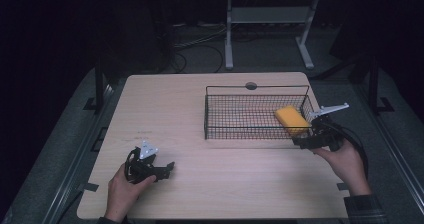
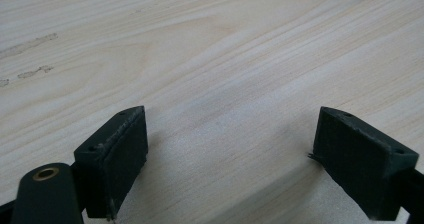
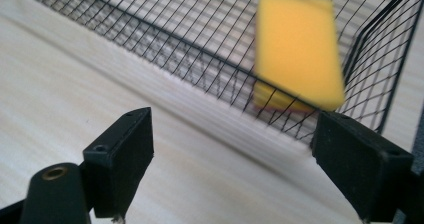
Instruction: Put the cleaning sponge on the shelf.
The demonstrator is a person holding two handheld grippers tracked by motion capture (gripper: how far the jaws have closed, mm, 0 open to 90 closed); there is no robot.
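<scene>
A yellow sponge lies in the right end of a black wire basket on the wooden table. My right gripper is held just outside the basket's front right corner, jaws open and empty. In the right gripper view the sponge appears beyond the mesh wall, ahead of the open right gripper. My left gripper rests low over the table's front left, also open. The left gripper has bare wood between its fingers.
The table has a round cable hole at its far edge. Faint marks stain the wood near the left hand. A white desk frame stands on the dark floor beyond.
</scene>
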